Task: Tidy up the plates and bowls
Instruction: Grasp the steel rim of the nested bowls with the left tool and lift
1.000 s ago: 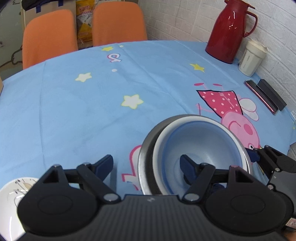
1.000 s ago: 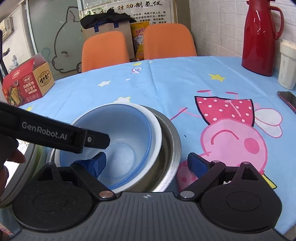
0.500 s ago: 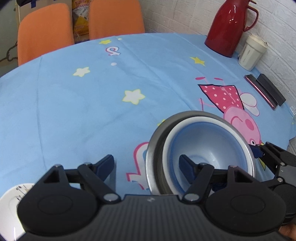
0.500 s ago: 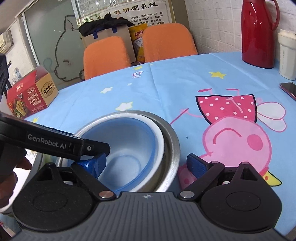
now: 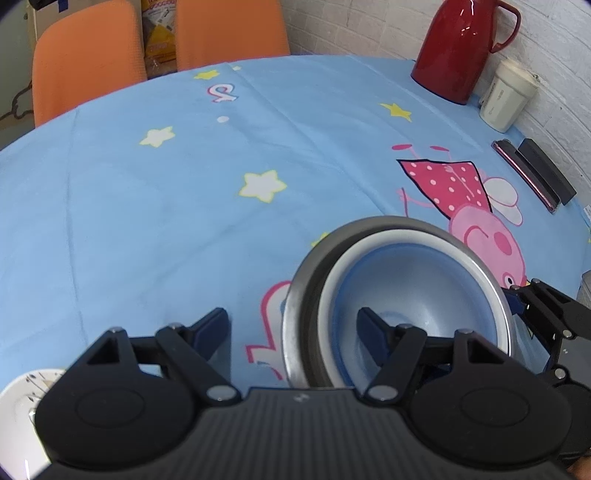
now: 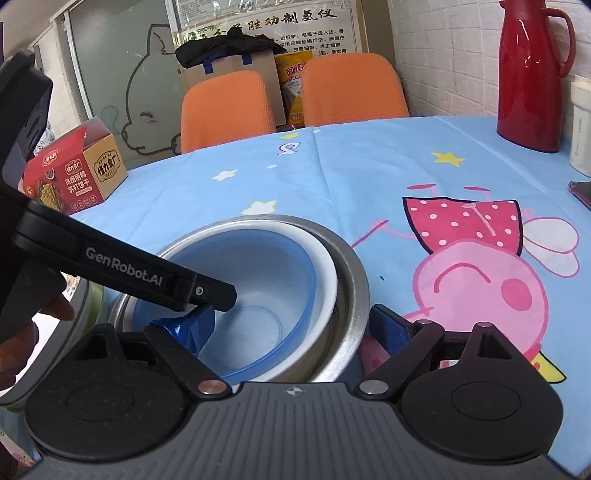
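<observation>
Bowls nest in a stack at about 5 o'clock in the left wrist view: a blue plastic bowl [image 6: 258, 295] sits inside a white bowl [image 6: 327, 273], both inside a brushed steel bowl [image 6: 354, 291]. They rest on a round table under a smooth sky-blue cloth [image 5: 166, 206] printed with stars and a pink cartoon pig.

At 12 o'clock stand two orange fabric chairs [image 6: 351, 92]. At 1 o'clock, against the white brick wall [image 5: 369, 26], are a glossy red thermos jug [image 5: 458, 51] and a cream cup [image 5: 508, 98].

The left gripper [image 5: 295, 325] straddles the stack's near rim, one finger inside and one outside, pads not pressing. The right gripper [image 6: 295, 328] straddles the opposite rim; its jaws have just been closing, with the rim between them, not yet pinching.
</observation>
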Available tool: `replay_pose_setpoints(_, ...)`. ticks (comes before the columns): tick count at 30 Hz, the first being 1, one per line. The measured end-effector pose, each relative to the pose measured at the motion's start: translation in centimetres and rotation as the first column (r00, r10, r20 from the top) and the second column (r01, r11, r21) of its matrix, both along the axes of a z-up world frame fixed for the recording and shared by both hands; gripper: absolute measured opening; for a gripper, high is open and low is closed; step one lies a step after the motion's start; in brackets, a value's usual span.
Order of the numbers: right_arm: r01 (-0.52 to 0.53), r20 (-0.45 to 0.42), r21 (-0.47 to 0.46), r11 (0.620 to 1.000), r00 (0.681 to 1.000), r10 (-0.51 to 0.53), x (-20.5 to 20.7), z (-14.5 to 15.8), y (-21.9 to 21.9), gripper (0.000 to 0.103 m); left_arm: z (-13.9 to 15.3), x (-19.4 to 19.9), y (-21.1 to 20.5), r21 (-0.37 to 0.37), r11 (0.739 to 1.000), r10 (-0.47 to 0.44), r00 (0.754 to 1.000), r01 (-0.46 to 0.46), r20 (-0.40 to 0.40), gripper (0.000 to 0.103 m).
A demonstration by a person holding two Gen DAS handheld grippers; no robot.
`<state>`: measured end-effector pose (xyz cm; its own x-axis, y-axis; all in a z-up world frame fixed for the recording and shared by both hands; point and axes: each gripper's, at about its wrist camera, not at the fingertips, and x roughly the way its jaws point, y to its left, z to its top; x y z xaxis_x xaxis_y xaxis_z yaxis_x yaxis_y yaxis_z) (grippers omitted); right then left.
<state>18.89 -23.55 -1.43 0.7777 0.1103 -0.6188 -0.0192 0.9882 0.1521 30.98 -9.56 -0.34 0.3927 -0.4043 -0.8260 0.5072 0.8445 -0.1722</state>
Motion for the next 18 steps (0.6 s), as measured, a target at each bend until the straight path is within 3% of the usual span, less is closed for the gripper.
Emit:
replay_pose_setpoints(5,0.044,-0.006,0.012,0.999,0.999,-0.044,-0.9,0.3,-1.0,0.077,0.0,-0.2,-0.1,-0.006,1.0,-0.016,1.0,0.016,-0.004,0.069)
replay_pose_setpoints(14,0.005,-0.001,0.007,1.0,1.0,-0.005,-0.8,0.1,-0.2,0.079,0.0,-0.5,-0.5,0.007,1.0,-0.01,1.0,0.01,-0.002,0.069)
replay_pose_setpoints(18,0.041,0.0,0.033,0.999,0.999,-0.041,-1.0,0.1,-1.3,0.08,0.0,-0.4,-0.3,0.005,1.0,0.005,1.0,-0.005,-0.005,0.069)
